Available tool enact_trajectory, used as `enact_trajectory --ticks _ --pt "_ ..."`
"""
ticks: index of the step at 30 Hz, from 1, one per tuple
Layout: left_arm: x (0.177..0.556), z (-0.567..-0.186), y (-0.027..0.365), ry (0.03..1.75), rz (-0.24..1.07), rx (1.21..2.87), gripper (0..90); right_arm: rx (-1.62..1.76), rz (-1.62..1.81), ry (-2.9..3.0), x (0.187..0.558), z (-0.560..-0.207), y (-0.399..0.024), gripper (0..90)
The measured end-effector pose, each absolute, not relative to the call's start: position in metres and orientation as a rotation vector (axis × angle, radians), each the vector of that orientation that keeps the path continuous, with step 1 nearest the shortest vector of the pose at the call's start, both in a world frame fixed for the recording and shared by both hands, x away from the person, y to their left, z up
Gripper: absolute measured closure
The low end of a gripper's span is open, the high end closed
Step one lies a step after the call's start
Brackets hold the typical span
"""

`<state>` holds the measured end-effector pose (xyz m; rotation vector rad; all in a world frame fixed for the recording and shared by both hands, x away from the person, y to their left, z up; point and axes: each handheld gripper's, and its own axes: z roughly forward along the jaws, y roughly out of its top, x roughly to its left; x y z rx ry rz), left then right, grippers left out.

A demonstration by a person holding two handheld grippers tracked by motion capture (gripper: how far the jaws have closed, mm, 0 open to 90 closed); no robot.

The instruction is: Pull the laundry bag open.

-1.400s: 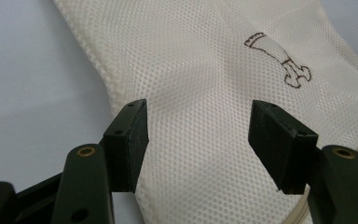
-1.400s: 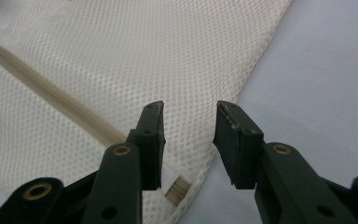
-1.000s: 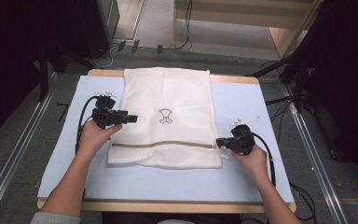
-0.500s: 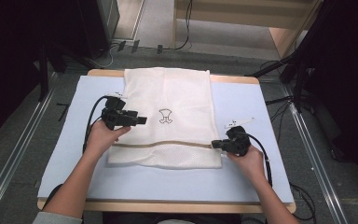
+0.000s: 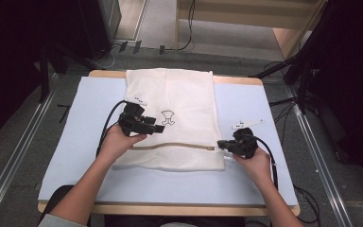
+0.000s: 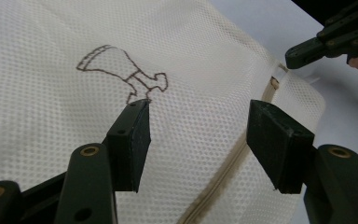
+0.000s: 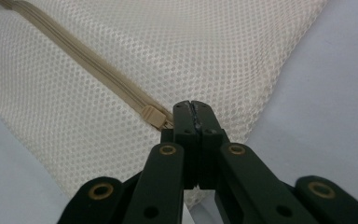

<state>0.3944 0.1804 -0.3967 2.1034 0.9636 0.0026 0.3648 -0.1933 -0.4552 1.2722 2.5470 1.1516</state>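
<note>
White mesh laundry bag point(image 5: 170, 118) lies flat at table centre, on a pale blue mat point(image 5: 264, 118), running from 12 o'clock edge down toward 6. Beige zipper point(image 5: 172, 146) crosses bag side to side near its 6 o'clock end; small brown outline print point(image 5: 168, 117) sits mid-bag.

L gripper point(image 5: 159, 128), held in left hand point(image 5: 118, 142), hovers over bag at approx 9 o'clock of the print, pointing toward 3. In left gripper view its jaws stand wide apart w/ nothing between, mesh and print point(image 6: 121, 74) below them.

R gripper point(image 5: 220, 144), in right hand point(image 5: 255, 161), is at bag's 3 o'clock edge by zipper end. In right gripper view jaws are pressed together just beside the zipper pull point(image 7: 153, 115); can't tell if they pinch any mesh or tab.
</note>
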Motion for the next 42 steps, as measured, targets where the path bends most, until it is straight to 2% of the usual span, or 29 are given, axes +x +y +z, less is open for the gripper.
enact_trajectory --ticks 26,28,32,34,38,42 --pt "0.385 -0.415 0.103 0.830 -0.072 2.200 43.3 1.262 1.160 2.557 0.365 -0.474 -0.194 90.0" --pt "0.384 -0.416 0.100 0.823 -0.062 2.204 45.8 1.274 1.167 2.560 0.366 -0.474 -0.195 90.0" --pt "0.381 -0.417 0.091 0.807 -0.054 2.191 61.2 1.264 1.152 2.556 0.365 -0.473 -0.194 90.0" --pt "0.381 -0.418 0.086 0.798 -0.071 2.200 65.7 1.268 1.151 2.553 0.365 -0.473 -0.194 90.0" --pt "0.382 -0.422 0.078 0.802 -0.098 2.215 70.4 1.269 1.140 2.550 0.364 -0.473 -0.193 90.0" --pt "0.382 -0.430 0.064 0.801 -0.147 2.235 70.8 1.266 1.139 2.555 0.364 -0.473 -0.193 90.0"
